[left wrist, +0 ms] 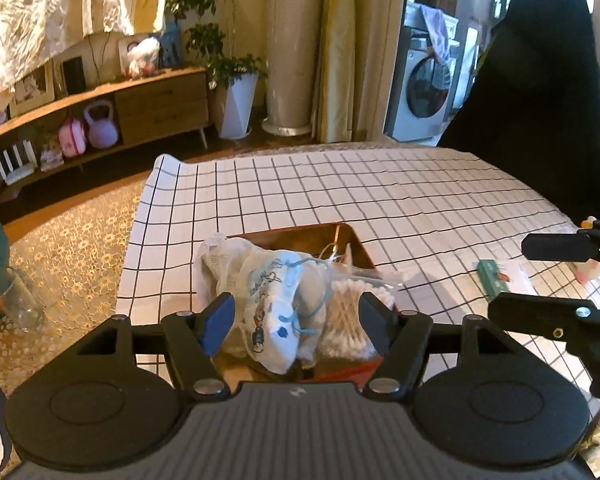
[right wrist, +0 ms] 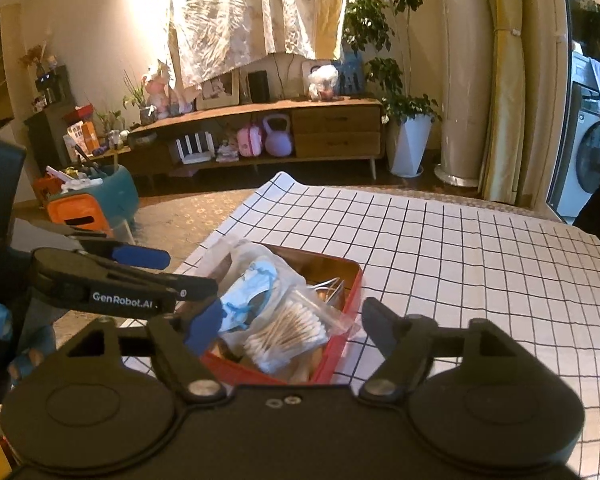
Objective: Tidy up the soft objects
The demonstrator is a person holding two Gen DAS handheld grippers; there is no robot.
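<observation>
While my left tongs [left wrist: 296, 320] and right tongs [right wrist: 292, 324] hang released over the red tin [right wrist: 340, 304], where the face masks [left wrist: 276, 300] and cotton swabs [right wrist: 288, 332] already lie, I judge packing nearly done, needing the lid next.

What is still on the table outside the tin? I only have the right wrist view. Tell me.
Observer: A green box lies on the checked cloth to the right of the tin, outside your frame.
Operator: Report anything next to it.
Observer: Something pink lies just right of the box, partly hidden behind a finger of the right gripper. I cannot tell what it is.
</observation>
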